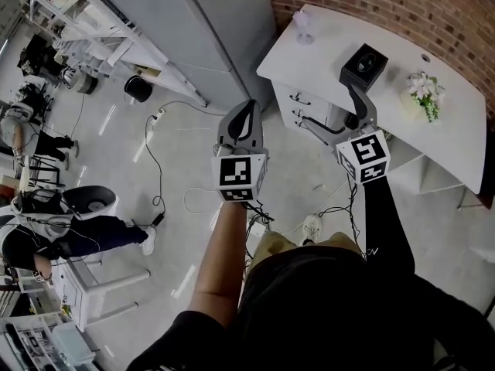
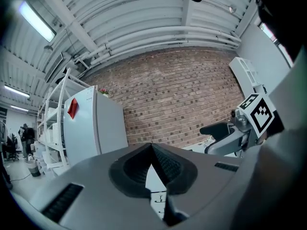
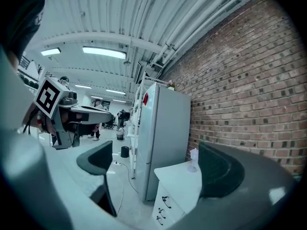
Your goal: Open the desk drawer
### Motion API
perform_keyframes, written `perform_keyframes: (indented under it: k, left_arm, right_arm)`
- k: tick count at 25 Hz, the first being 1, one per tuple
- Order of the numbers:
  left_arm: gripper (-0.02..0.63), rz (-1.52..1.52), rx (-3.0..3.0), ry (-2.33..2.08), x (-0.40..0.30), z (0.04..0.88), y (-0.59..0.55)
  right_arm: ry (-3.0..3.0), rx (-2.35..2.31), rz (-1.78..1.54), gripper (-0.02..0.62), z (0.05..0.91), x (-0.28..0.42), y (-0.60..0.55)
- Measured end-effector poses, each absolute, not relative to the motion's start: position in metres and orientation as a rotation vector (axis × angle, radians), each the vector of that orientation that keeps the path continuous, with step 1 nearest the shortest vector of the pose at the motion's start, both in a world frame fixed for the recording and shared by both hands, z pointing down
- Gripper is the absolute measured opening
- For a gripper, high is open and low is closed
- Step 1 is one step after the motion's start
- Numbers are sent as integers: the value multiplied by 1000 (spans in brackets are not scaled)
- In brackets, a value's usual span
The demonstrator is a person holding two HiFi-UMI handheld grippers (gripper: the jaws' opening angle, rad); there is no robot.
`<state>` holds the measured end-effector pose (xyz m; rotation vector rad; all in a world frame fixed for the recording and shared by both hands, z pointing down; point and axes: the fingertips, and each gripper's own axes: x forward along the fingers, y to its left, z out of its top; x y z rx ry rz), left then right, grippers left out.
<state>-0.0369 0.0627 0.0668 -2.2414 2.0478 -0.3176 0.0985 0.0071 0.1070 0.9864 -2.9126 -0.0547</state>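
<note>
A white desk [image 1: 348, 29] stands against the brick wall, with three stacked drawers [image 1: 300, 108] on its left face. Their dark handles [image 3: 165, 203] show in the right gripper view. My right gripper [image 1: 364, 62] hovers over the desk's left part, and its jaws [image 3: 158, 162] stand wide open around nothing. My left gripper [image 1: 249, 108] is held above the floor, left of the drawers and apart from them. Its pads [image 2: 151, 146] meet at the tips with nothing between them. A strip of the drawers [image 2: 156, 195] shows through the gap below the tips.
A tall grey cabinet [image 1: 209, 22] stands just left of the desk. On the desk are a small clear vessel [image 1: 303, 25] and a flower bunch [image 1: 425, 91]. Cables [image 1: 155, 153] trail over the floor. A seated person [image 1: 54, 234] and white shelving [image 1: 93, 29] are at the left.
</note>
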Motion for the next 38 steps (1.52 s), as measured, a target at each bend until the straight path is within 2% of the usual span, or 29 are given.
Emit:
perform_keyframes:
  k: [25, 38]
  left_arm:
    - [9, -364, -2255, 1886, -19, 57, 11]
    - [9, -303, -2394, 1724, -51, 70, -69]
  right_arm:
    - [-2934, 1069, 10, 565, 111, 111, -40]
    - [-2804, 1176, -63, 565, 120, 73, -90]
